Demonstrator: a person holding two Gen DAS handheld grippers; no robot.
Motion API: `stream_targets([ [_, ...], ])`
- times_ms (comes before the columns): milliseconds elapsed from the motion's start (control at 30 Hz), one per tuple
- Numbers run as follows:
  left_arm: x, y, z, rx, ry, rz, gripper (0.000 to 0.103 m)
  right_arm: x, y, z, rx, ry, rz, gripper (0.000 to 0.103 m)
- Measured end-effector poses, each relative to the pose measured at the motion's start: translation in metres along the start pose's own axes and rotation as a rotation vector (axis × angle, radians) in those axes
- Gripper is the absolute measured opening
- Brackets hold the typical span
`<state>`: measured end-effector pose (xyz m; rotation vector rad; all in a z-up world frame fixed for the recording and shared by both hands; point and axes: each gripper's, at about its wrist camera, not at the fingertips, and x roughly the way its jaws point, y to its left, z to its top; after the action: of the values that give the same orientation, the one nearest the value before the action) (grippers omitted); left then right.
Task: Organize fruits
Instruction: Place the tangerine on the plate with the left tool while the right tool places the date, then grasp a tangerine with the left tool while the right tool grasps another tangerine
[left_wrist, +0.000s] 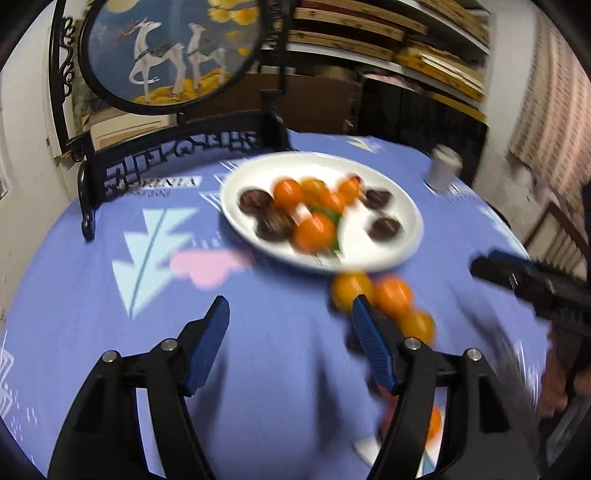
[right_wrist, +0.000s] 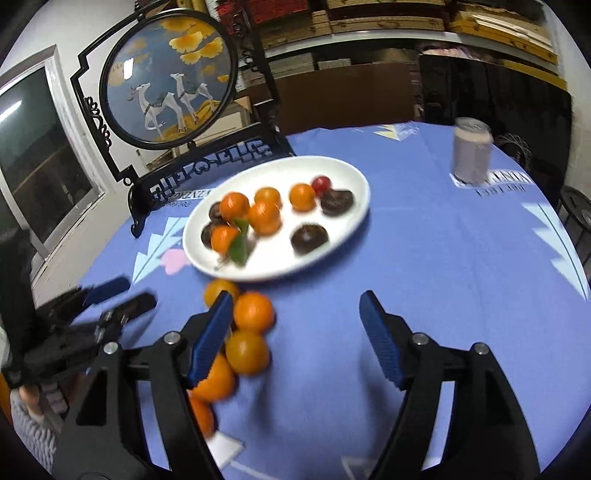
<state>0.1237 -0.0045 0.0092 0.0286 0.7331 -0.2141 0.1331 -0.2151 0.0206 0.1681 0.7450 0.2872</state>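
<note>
**Orange fruits loose beside both spread tools**

Blue cloth with pale tree patterns covers the surface (left_wrist: 92, 314). In the left wrist view the left tool (left_wrist: 290, 314) has its two fingers spread apart, and nothing is between them, only cloth. A row of loose oranges (left_wrist: 393, 295) lies on the cloth just to the right of the right finger, partly hidden behind it. Ahead of the tool stands a white plate (left_wrist: 402, 214) that carries more oranges, some dark brown fruits and a green leaf. A black decorative screen (left_wrist: 173, 55) with two white deer is far ahead to the left, and a pale cup (left_wrist: 443, 166) is far ahead to the right. The right tool enters at the right edge; the picture is blurred there.

In the right wrist view the right tool (right_wrist: 295, 306) is also spread, with nothing between the fingers. The same loose oranges (right_wrist: 254, 312) lie at the left finger, touching or just behind it; I cannot tell which. The plate (right_wrist: 351, 177) is ahead, a little to the left, and one small red fruit (right_wrist: 321, 184) sits near its far rim. The left tool (right_wrist: 122, 293) is at the left, blurred, with a hand (right_wrist: 31, 398) below it.
</note>
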Motion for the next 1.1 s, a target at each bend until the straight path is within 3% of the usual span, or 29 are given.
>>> stream_targets([
  [200,-0.034,-0.033,-0.046,0.106,-0.017,-0.081,0.069,-0.017,-0.012,-0.015,0.051,-0.011,0.024,0.077],
  [300,-0.033,-0.047,-0.058,0.149,0.013,-0.129,0.069,-0.019,-0.014,-0.014,0.054,-0.013,0.037,0.077],
  [500,-0.023,-0.072,-0.07,0.25,0.055,-0.147,0.069,-0.019,-0.021,-0.013,0.085,-0.008,0.044,0.079],
  [567,-0.02,-0.073,-0.07,0.249,0.066,-0.147,0.068,-0.02,-0.022,-0.013,0.093,-0.007,0.049,0.079],
  [667,-0.012,-0.071,-0.071,0.23,0.104,-0.159,0.054,-0.021,-0.021,-0.013,0.09,-0.009,0.052,0.079],
  [800,-0.008,-0.071,-0.073,0.23,0.111,-0.143,0.047,-0.019,-0.017,-0.014,0.076,-0.003,0.054,0.079],
  [1000,-0.006,-0.065,-0.071,0.199,0.122,-0.147,0.044,-0.014,-0.009,-0.018,0.051,0.016,0.055,0.079],
  [1100,-0.015,-0.04,-0.066,0.12,0.097,-0.11,0.044,-0.01,0.0,-0.025,0.019,0.032,0.051,0.079],
])
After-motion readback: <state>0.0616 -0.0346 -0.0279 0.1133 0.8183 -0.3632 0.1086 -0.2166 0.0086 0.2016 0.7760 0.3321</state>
